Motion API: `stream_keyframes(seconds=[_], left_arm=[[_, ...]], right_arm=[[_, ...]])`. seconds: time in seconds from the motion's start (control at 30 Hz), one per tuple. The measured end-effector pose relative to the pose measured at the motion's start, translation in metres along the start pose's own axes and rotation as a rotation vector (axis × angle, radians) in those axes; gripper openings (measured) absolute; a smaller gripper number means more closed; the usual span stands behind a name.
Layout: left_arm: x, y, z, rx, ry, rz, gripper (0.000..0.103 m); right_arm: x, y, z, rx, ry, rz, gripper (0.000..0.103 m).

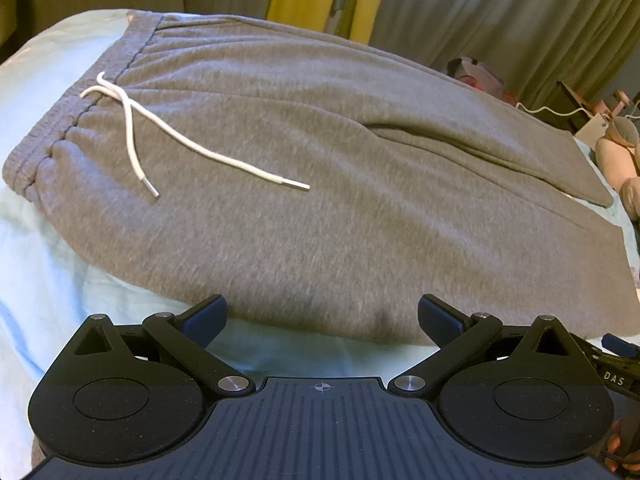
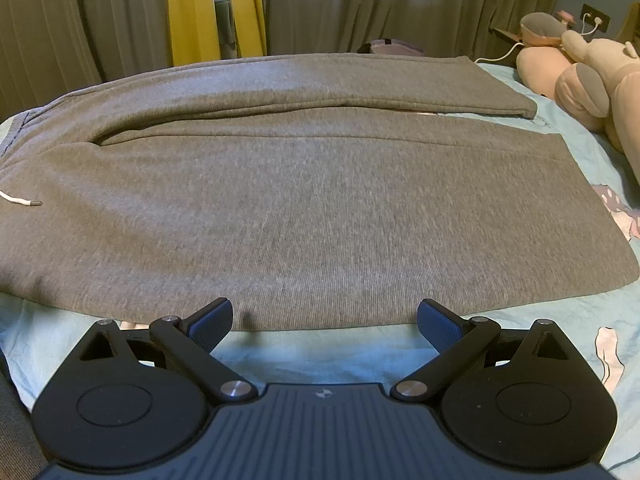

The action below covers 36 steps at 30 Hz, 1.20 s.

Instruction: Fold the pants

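Observation:
Grey sweatpants [image 1: 320, 184] lie spread flat on a light blue bed sheet [image 1: 48, 272], waistband [image 1: 68, 120] at the left and both legs running to the right. A white drawstring [image 1: 168, 132] trails across the front. My left gripper [image 1: 322, 320] hovers open just short of the near edge of the pants, nothing between its fingers. In the right wrist view the same pants [image 2: 320, 200] fill the middle, the far leg lying beside the near one. My right gripper [image 2: 325, 320] is open too, its fingertips at the near hem edge, holding nothing.
Pink plush toys [image 2: 584, 84] lie at the bed's right side, with a white cable [image 2: 500, 54] and a wall socket behind them. Grey curtains [image 2: 360, 4] and a yellow strip [image 2: 192, 12] hang beyond the bed. Bare sheet [image 2: 320, 354] shows between gripper and pants.

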State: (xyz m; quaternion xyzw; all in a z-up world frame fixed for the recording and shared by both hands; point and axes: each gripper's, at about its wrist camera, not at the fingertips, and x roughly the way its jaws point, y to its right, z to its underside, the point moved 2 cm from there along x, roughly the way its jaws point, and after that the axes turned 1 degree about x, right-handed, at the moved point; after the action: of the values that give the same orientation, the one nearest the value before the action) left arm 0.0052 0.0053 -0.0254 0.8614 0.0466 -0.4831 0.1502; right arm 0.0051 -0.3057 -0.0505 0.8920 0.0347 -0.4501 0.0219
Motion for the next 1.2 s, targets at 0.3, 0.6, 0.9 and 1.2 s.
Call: stream_keyframes(seconds=[0.3,0.6,0.9,1.2], left_arm=[[-0.0014,-0.0006,0.0018,-0.008,-0.004,0.005,0.103],[-0.0002,-0.0021,-0.0046,-0.011,-0.009,0.003,0.103],[-0.0007,-0.0025,-0.0054,-0.015,-0.012,0.005,0.103],[-0.001,-0.0021,-0.0055,-0.017,-0.013,0.006,0.103]], right_arm=[[0.0003,-0.0003,0.0004,0.0,0.0,0.001,0.099],[0.0004,-0.0006,0.0001,-0.001,-0.002,0.002,0.099],[0.0007,-0.0015,0.0001,-0.002,-0.003,0.003,0.099],[0.0012,-0.0021,0.0005,-0.001,-0.003,0.004,0.099]])
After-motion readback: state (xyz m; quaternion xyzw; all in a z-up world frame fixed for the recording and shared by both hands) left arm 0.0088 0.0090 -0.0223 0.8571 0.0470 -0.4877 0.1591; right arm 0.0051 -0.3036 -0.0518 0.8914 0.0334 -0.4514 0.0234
